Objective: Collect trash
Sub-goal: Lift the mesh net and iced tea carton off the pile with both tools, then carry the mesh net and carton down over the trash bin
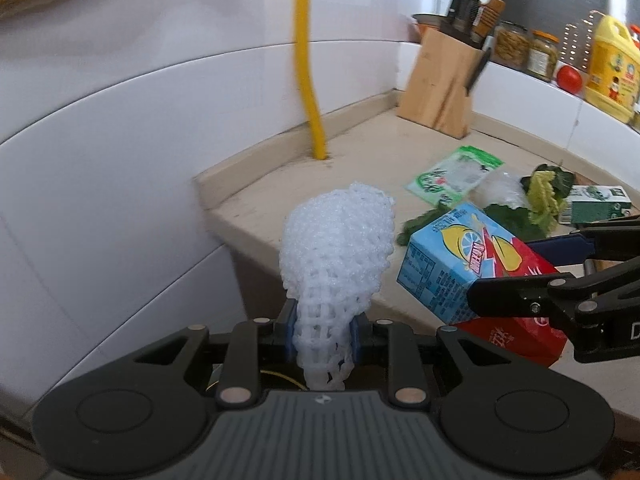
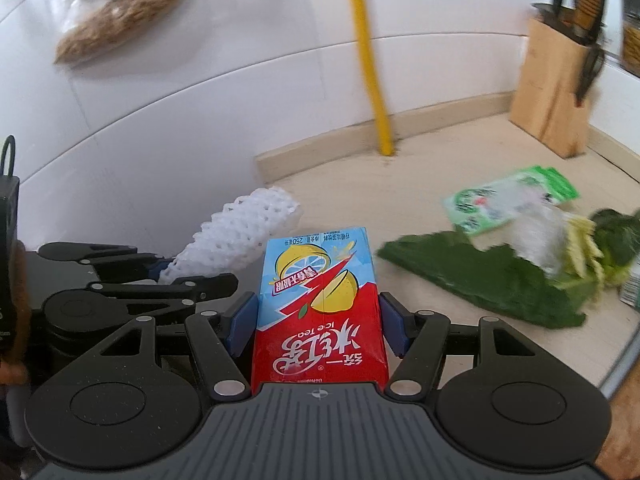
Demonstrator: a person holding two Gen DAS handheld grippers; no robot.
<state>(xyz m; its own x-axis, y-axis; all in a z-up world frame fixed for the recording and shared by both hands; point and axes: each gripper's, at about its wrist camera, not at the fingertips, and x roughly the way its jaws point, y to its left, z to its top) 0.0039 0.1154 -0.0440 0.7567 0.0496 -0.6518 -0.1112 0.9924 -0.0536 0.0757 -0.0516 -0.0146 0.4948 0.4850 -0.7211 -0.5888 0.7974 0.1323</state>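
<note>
Foam net (image 1: 336, 248) pinched in L gripper (image 1: 325, 336); carton (image 2: 320, 304) in R gripper (image 2: 320, 320).

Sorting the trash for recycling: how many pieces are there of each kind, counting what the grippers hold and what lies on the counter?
Drink cartons: 2, the ice tea carton in the right gripper and a green carton
Foam nets: 1, in the left gripper
Plastic wrappers: 2, green and clear
Vegetable leaves: 1 heap
Total: 6

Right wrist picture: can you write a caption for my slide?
Right gripper clamps an ice tea carton above the counter, beside the foam net.
</note>
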